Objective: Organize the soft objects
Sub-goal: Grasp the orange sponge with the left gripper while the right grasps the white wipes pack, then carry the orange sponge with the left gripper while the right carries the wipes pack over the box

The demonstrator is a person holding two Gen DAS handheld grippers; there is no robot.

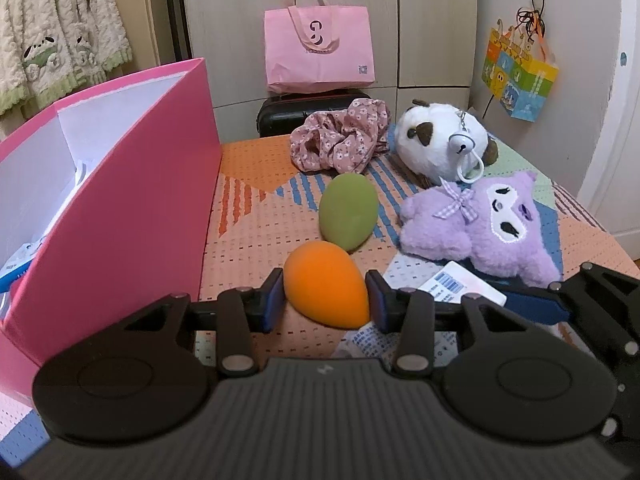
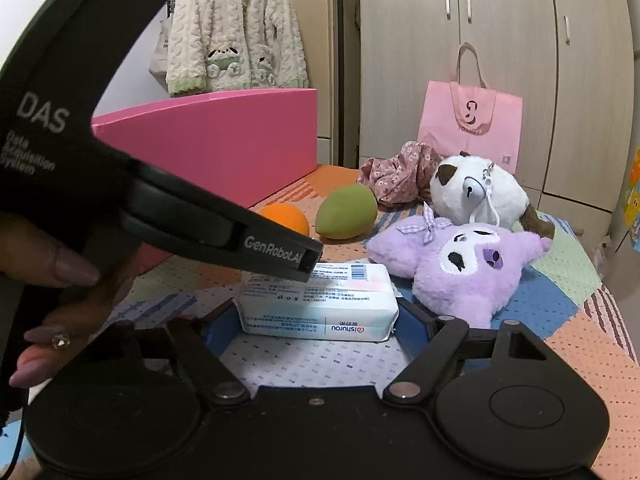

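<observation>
My left gripper (image 1: 326,298) has its blue pads on both sides of an orange egg-shaped sponge (image 1: 326,282) that lies on the patterned mat; the pads touch it. A green egg sponge (image 1: 348,210) lies just behind. My right gripper (image 2: 318,320) is open wide around a white tissue pack (image 2: 318,304), its blue pads at the pack's two ends. A purple plush (image 1: 480,224) and a white panda plush (image 1: 436,140) lie to the right, a floral scrunchie (image 1: 340,140) behind. The open pink box (image 1: 132,200) stands at the left.
A pink tote bag (image 1: 318,52) sits on a black case (image 1: 280,114) behind the mat. A colourful gift bag (image 1: 518,76) hangs on the right wall. A fluffy robe (image 2: 236,24) hangs at the back left. The left device (image 2: 160,208) crosses the right wrist view.
</observation>
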